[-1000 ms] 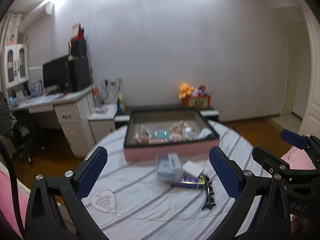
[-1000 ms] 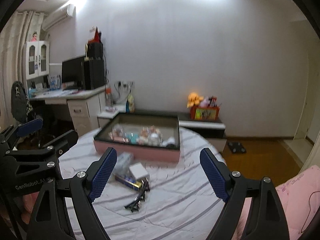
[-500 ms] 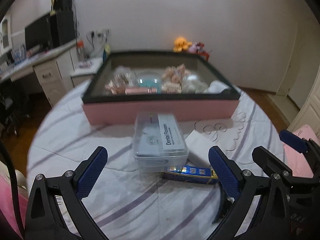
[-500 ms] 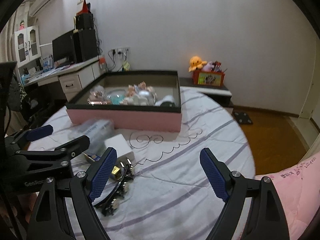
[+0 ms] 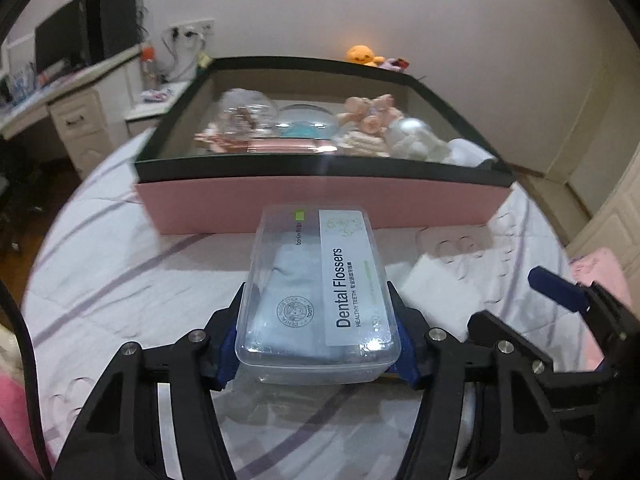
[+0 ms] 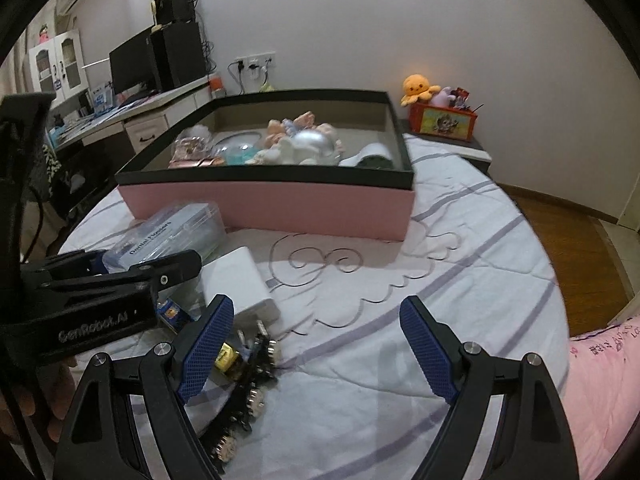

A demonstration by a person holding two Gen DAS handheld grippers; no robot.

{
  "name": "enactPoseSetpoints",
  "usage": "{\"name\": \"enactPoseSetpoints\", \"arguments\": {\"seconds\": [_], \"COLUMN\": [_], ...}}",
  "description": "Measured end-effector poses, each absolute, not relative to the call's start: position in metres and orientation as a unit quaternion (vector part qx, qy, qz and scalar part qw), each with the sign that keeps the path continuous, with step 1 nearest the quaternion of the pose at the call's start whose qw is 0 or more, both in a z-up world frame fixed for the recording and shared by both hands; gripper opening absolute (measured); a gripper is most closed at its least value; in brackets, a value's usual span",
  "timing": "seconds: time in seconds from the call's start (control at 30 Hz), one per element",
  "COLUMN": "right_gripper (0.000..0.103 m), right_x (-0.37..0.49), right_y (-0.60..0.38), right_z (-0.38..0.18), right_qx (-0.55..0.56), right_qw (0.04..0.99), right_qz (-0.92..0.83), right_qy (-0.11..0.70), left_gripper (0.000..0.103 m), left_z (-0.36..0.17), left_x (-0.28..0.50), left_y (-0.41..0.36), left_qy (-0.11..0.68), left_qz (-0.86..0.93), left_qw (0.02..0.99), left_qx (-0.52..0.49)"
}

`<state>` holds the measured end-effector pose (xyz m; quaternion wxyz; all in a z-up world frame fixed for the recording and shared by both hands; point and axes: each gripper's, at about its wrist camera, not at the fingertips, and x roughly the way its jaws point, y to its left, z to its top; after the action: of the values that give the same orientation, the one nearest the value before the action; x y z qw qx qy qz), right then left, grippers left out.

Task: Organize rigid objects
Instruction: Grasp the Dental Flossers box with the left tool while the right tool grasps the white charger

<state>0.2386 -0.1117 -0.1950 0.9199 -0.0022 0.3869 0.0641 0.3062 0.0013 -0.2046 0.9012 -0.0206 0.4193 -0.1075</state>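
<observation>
A: Clear plastic, that's the thing to watch. The floss box (image 5: pixel 318 292) lies flat on the striped bedspread (image 5: pixel 120 280), just in front of the pink tray (image 5: pixel 320 204), and the left gripper (image 5: pixel 316 340) has its blue pads (image 5: pixel 228 344) down either side of the near end, jaws closing in on it right now.

B: Have the pads bitten yet?

A: They look right against the walls, but I can't say they're pressing. And that's my worry: thin, slick sides. Squeeze too hard and the walls could bow or the lid pop; too soft and it slides out on the lift.

B: It's only caught by one end, too.

A: Right, so the far end may sag and swing as it comes up, and the tray wall is close ahead. Clip that dark rim (image 5: pixel 320 168) and the box could twist free.

B: And the other side?

A: The right gripper (image 6: pixel 316 344) hangs wide open over the bedspread with nothing between its jaws. Its left pad sits just above the black hair clip (image 6: pixel 248 380), beside the white box (image 6: pixel 240 284). Come down carelessly and it could shove that little pile, or knock the left gripper, which sits very near.

B: The soft bedding won't help.

A: No, things tip easily on it.
</observation>
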Motion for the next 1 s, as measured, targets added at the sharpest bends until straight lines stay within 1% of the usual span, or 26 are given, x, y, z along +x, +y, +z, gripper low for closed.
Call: {"name": "enactPoseSetpoints", "arguments": {"seconds": [0.17,0.3,0.47,0.5,0.53,0.57,0.6,0.63,0.83,1.0], "right_gripper": [0.087,0.087,0.085,0.082,0.071,0.063,0.049,0.044,0.042,0.041], "right_x": [0.252,0.269,0.284,0.284,0.283,0.282,0.280,0.279,0.268,0.247], "right_y": [-0.094,-0.081,-0.076,-0.075,-0.073,-0.072,-0.072,-0.072,-0.080,-0.089], "right_z": [-0.200,-0.209,-0.216,-0.216,-0.216,-0.214,-0.213,-0.212,-0.208,-0.190], "right_qx": [-0.013,-0.019,-0.026,-0.032,-0.039,-0.045,-0.049,-0.050,-0.033,-0.012], "right_qw": [0.911,0.899,0.889,0.889,0.889,0.890,0.891,0.891,0.897,0.916], "right_qz": [0.084,0.099,0.105,0.105,0.105,0.105,0.105,0.104,0.108,0.108], "right_qy": [0.404,0.426,0.444,0.444,0.444,0.441,0.440,0.439,0.427,0.386], "left_gripper": [0.062,0.062,0.062,0.062,0.062,0.062,0.062,0.062,0.062,0.062], "left_z": [-0.203,-0.208,-0.208,-0.208,-0.207,-0.207,-0.206,-0.205,-0.191,-0.172], "left_x": [0.298,0.296,0.297,0.297,0.297,0.295,0.294,0.292,0.280,0.267], "left_y": [0.023,0.038,0.041,0.039,0.038,0.037,0.036,0.035,0.031,0.028], "left_qy": [0.416,0.422,0.421,0.420,0.419,0.418,0.416,0.415,0.397,0.370], "left_qz": [-0.075,-0.069,-0.073,-0.076,-0.078,-0.081,-0.083,-0.083,-0.089,-0.088], "left_qw": [0.906,0.904,0.904,0.904,0.904,0.905,0.905,0.906,0.914,0.925], "left_qx": [-0.004,-0.014,-0.020,-0.021,-0.022,-0.022,-0.021,-0.020,-0.017,-0.017]}}
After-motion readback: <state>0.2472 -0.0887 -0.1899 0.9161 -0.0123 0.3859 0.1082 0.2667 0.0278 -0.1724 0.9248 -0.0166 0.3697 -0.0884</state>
